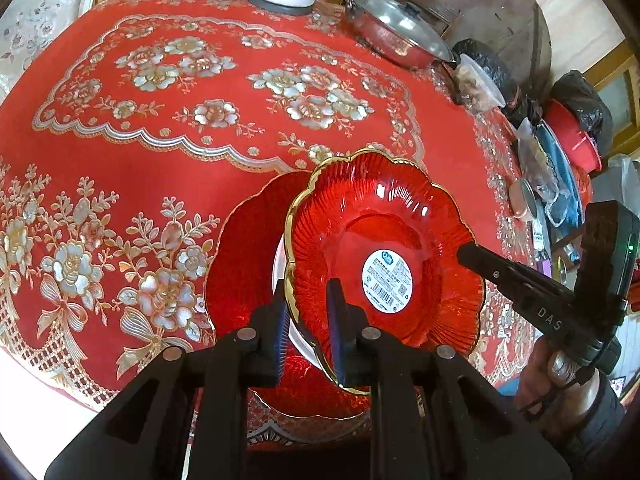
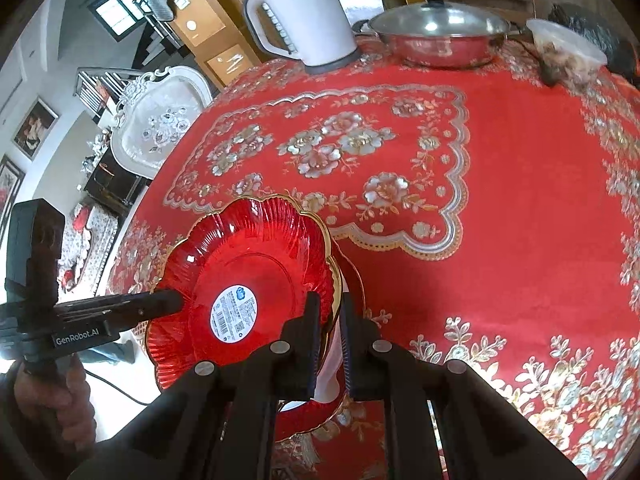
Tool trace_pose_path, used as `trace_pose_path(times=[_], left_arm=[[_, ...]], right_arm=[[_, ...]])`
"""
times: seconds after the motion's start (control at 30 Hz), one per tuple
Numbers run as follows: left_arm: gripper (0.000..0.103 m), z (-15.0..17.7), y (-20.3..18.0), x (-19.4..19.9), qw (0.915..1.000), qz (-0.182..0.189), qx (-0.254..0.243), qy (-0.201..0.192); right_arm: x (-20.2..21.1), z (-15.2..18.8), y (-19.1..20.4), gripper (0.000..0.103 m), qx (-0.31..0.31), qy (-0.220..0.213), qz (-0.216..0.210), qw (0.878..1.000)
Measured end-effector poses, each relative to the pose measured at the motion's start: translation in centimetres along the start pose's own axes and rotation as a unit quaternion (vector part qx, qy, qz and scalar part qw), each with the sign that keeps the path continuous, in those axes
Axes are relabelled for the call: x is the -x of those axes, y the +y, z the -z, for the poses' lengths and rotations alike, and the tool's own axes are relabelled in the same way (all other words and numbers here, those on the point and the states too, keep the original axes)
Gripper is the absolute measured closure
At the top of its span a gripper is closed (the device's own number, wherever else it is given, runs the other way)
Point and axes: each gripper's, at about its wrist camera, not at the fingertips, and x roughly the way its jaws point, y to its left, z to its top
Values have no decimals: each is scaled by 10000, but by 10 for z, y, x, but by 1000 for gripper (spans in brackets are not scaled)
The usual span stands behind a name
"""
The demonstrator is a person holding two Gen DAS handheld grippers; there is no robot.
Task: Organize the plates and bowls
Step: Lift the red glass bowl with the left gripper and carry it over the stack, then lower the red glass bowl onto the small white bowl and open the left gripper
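Soft, even daylight fills both fisheye views, and we see it enter through a bright window at the upper left of the right wrist view. Small white glints sit on the ribbed, gold-rimmed red glass plate and on the domed steel pot lid. Shadows on the red floral-clothed table are faint. We note strong barrel distortion, dark vignetted corners, and slight softness toward the frame edges; the centre is sharp.

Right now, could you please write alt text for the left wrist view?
The left gripper and right gripper clamp opposite rim edges of a red scalloped bowl, tilted above a red plate on the floral tablecloth.
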Motion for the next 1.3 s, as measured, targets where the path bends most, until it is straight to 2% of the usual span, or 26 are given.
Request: trace_pose_path(times=[0.4,0.63,1.0,1.1,1.2,1.3], left_arm=[[88,2,7,-15,9998,-166,16,90],[88,1,8,-17,9998,-144,32,105],[88,-1,10,-15,9999,-77,92,37],[86,-1,12,-15,9999,-67,126,24],[86,-1,13,-16,9998,-64,165,42],[86,0,12,-16,9998,-68,168,46]], right_arm=[[-11,4,3,93,146,-11,95,9998],[-11,4,3,89,163,4,104,9998],[-9,4,3,89,153,-33,111,9998],[-9,4,3,85,168,-47,136,9998],[-8,4,3,76,161,-58,107,9998],[-9,4,4,75,175,-29,84,9998]])
